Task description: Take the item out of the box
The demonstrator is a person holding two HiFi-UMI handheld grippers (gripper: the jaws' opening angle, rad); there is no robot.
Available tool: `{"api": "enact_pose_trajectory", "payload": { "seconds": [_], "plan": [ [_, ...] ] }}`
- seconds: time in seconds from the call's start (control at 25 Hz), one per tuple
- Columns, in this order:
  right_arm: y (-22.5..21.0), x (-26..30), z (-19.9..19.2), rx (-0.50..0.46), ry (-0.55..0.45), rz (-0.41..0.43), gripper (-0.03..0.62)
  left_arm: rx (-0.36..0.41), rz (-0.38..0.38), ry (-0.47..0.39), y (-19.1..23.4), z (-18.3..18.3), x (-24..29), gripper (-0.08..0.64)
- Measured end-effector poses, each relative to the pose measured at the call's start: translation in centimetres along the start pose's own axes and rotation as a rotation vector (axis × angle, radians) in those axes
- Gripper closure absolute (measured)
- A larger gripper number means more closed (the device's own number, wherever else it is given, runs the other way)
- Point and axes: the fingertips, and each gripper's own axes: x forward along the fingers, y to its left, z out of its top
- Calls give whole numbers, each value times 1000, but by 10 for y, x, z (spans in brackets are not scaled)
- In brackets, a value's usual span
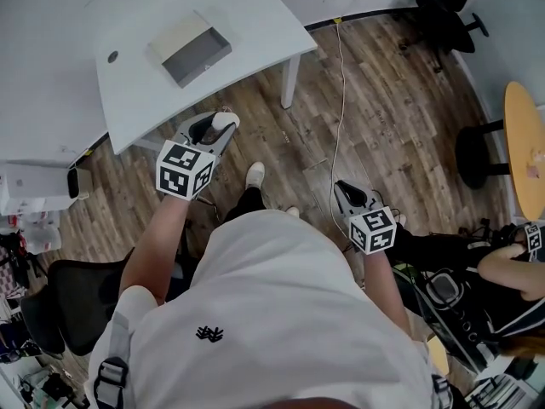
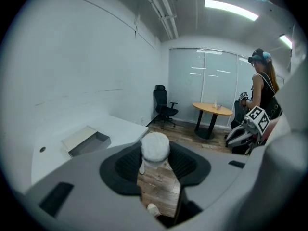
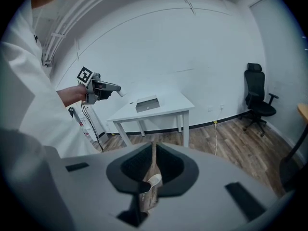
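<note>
My left gripper [image 1: 218, 129] is raised over the wooden floor just in front of the white table [image 1: 255, 15], shut on a white fluffy ball [image 1: 226, 120]. In the left gripper view the ball [image 2: 155, 146] sits between the dark pads at the jaw tips. The open grey box [image 1: 189, 48] lies on the table beyond it, and it also shows in the left gripper view [image 2: 86, 141] and the right gripper view [image 3: 147, 103]. My right gripper [image 1: 344, 189] hangs lower at my right side, shut with nothing in it [image 3: 153, 150].
A black office chair [image 1: 447, 11] stands at the far right and a round wooden table [image 1: 528, 143] at the right edge. Another person [image 1: 511, 271] with a marker cube is at the lower right. A cable [image 1: 341, 100] runs across the floor. A black chair [image 1: 68, 305] is behind my left.
</note>
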Motion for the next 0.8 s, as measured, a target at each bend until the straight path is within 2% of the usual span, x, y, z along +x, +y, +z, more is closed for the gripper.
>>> {"api": "enact_pose_trajectory", "payload": {
  "seconds": [0.52, 0.8],
  "plan": [
    [6, -36, -21, 18, -34, -21, 572, 27, -88, -2, -79, -10, -22, 390],
    [1, -45, -32, 20, -43, -41, 574, 49, -131, 1, -103, -12, -20, 390]
  ]
}}
